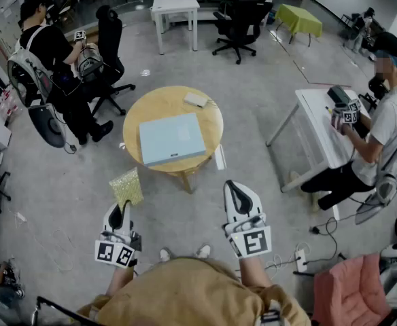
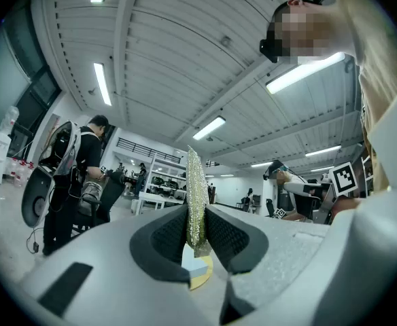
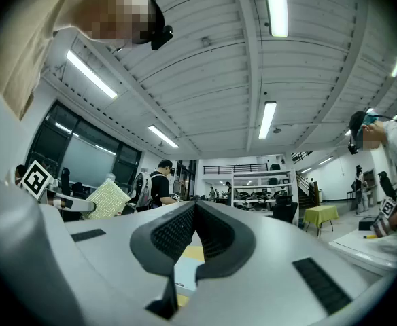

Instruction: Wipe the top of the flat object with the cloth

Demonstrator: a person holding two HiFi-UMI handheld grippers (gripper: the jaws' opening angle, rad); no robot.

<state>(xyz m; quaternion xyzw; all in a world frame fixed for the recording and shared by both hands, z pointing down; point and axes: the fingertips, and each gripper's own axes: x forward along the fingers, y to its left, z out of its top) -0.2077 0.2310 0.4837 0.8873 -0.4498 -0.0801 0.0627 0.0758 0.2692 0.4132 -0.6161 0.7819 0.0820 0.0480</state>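
Note:
A light blue flat box (image 1: 172, 138) lies on the round wooden table (image 1: 144, 109) ahead of me. My left gripper (image 1: 121, 210) is shut on a yellow-green cloth (image 1: 126, 187), which stands up from its jaws short of the table's near left edge. In the left gripper view the cloth (image 2: 196, 202) is pinched edge-on between the dark pads, with the box (image 2: 193, 269) and table far below. My right gripper (image 1: 235, 194) is shut with nothing in it, held near the table's front right. The right gripper view shows the cloth (image 3: 107, 197) at left.
A small white object (image 1: 196, 99) lies on the table's far side. A person sits at a white desk (image 1: 319, 130) at right, and another stands by an office chair (image 1: 109, 53) at left. A white table (image 1: 175, 8) and a black chair (image 1: 239, 20) stand behind.

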